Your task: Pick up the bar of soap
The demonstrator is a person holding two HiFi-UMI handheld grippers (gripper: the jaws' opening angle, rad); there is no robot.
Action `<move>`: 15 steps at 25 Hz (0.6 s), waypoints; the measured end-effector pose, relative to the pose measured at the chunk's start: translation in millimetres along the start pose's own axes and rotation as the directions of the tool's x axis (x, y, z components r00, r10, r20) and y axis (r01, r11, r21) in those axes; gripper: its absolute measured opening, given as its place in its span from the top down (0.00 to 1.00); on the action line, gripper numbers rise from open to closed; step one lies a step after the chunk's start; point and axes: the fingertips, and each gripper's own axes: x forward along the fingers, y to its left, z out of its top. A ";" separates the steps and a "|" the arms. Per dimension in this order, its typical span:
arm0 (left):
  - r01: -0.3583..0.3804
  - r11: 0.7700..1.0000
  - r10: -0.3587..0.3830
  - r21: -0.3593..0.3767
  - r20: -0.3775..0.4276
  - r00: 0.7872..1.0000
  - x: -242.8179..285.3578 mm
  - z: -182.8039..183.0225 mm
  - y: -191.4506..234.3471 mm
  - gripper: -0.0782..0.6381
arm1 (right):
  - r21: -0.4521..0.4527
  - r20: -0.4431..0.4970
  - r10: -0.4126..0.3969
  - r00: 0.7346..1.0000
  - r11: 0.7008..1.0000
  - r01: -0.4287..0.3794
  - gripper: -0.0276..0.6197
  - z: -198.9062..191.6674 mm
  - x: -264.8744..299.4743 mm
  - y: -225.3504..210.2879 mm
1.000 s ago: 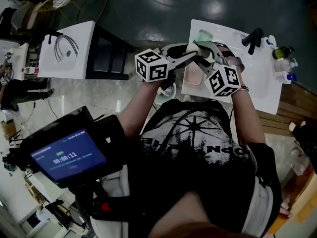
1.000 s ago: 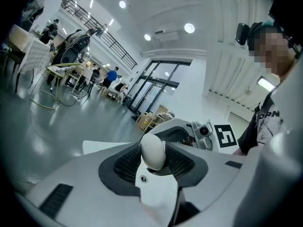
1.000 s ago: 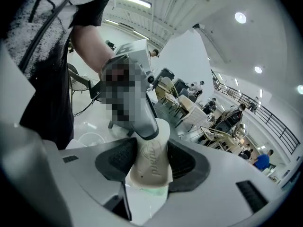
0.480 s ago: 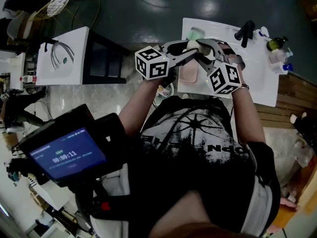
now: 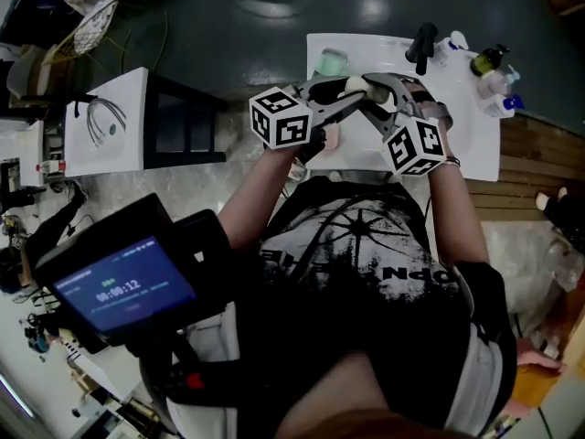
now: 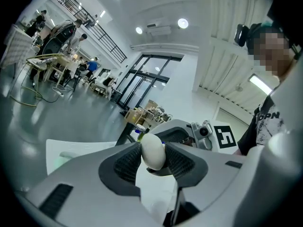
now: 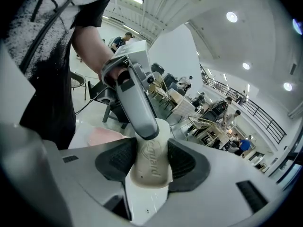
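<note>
The left gripper (image 5: 340, 99) pinches the far end of the bar of soap (image 5: 355, 84). In the left gripper view the bar shows end-on, a smooth, pale, egg-like oval pressed between 2 ribbed black pads (image 6: 127, 163).

The bar sits between the 2 grippers, held up off the white desk (image 5: 462, 149). A flat pink dish (image 5: 331, 135) lies below it and a little to the left.

The right gripper (image 5: 373, 97) clamps the near end by its 2 long edges. From that side the bar's long axis runs straight out along the jaws. Its broad face is turned up and carries embossed lettering, with a waxy, slightly scuffed surface.

Both hands are already on the bar, so neither has to reach. I judge the pick-up done, and what matters next is keeping the 2 crossed grips from twisting a slippery, rounded bar loose.

Further right on the desk stand a black tap (image 5: 422, 42) and small bottles (image 5: 489, 59).
</note>
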 end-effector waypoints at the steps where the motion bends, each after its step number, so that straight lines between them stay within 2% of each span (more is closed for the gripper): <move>1: 0.005 1.000 -0.005 0.001 -0.004 1.000 6.4 0.0 -3.0 0.66 | 0.004 -0.003 -0.004 1.000 1.000 0.004 0.63 -4.8 -4.9 -1.5; 15: 0.090 0.996 -0.089 0.007 -0.082 0.993 110.2 -15.2 -54.4 0.66 | 0.082 -0.064 -0.066 0.996 0.994 0.071 0.63 -88.0 -84.6 -12.9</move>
